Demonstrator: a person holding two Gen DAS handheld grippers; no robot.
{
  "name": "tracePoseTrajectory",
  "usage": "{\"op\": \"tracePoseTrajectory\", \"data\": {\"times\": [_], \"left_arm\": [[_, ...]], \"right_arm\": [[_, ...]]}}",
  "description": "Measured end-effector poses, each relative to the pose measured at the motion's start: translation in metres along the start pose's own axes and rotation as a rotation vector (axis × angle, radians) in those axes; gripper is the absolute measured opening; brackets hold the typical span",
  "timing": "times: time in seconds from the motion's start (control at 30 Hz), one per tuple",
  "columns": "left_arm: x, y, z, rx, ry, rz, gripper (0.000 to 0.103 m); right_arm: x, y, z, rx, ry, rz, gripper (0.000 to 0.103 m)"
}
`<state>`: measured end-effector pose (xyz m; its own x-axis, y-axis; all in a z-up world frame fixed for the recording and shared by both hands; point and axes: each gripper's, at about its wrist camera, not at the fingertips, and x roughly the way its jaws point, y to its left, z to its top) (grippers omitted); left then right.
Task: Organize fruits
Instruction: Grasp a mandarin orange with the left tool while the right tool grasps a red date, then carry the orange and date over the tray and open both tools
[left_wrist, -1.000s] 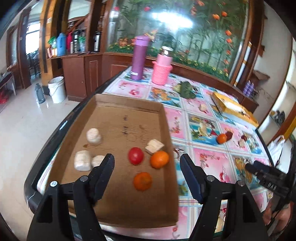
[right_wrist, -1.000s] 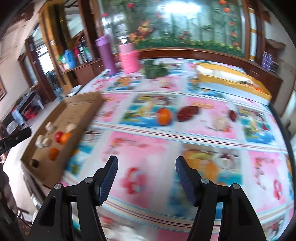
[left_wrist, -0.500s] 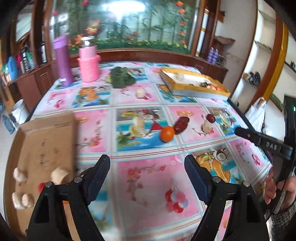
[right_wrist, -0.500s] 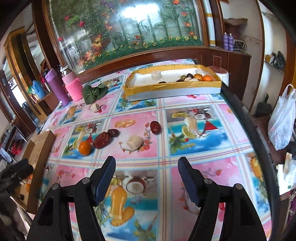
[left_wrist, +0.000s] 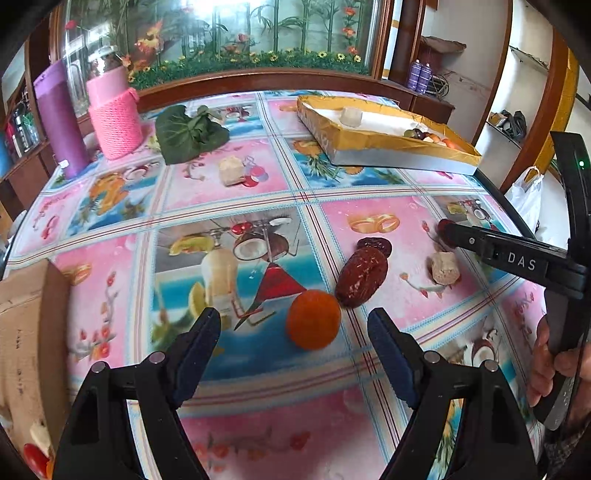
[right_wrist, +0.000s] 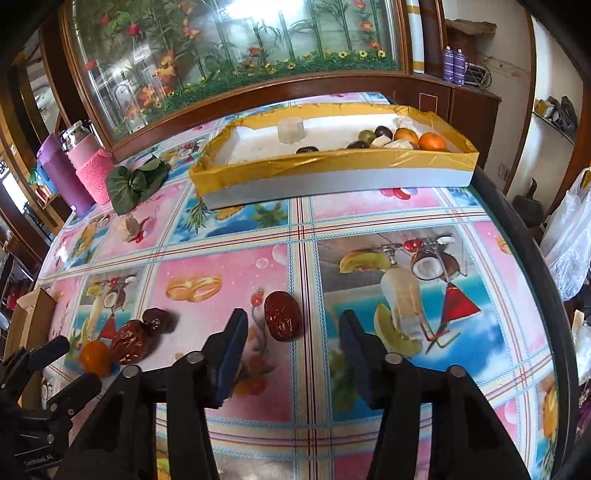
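My left gripper (left_wrist: 294, 326) is open, and an orange tangerine (left_wrist: 313, 319) lies on the tablecloth between its fingertips, touching a large red date (left_wrist: 362, 276). A smaller dark date (left_wrist: 373, 245) lies behind it and a beige cube (left_wrist: 445, 268) to the right. My right gripper (right_wrist: 291, 334) is open just above a single red date (right_wrist: 282, 320) that lies a little ahead, between its fingers. In the right wrist view the tangerine (right_wrist: 95, 357) and the large date (right_wrist: 132, 340) lie at the left. The right gripper's finger also shows in the left wrist view (left_wrist: 491, 248).
A gold-rimmed white tray (right_wrist: 332, 170) with several fruits stands at the table's far side. A brown cardboard tray (left_wrist: 26, 332) holds a red fruit at the left edge. A purple flask (left_wrist: 61, 118), a pink jar (left_wrist: 116, 114) and a green leaf bundle (left_wrist: 188, 133) stand at the back left.
My left gripper has swung away from the cardboard tray and closed in on the tangerine. My right gripper has moved forward and down over the single red date.
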<state>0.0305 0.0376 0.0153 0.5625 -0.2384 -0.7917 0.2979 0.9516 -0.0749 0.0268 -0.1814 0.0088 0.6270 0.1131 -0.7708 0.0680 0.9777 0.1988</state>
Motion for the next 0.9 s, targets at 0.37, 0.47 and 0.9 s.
{"op": "tracePoseTrajectory", "data": {"times": [0.37,0.47,0.9], "left_arm": [[0.005,-0.001,-0.002,0.005,-0.01,0.001,0.025],[-0.007,0.002,-0.006,-0.001,-0.025,0.0,0.025],[-0.082,0.03,-0.024,-0.104,-0.126,-0.053,0.025]], "right_arm": [[0.005,0.006,-0.003,-0.063,-0.022,-0.063,0.022],[0.001,0.005,-0.003,-0.049,-0.023,-0.049,0.022],[-0.062,0.039,-0.019,-0.09,-0.093,-0.004,0.023]]}}
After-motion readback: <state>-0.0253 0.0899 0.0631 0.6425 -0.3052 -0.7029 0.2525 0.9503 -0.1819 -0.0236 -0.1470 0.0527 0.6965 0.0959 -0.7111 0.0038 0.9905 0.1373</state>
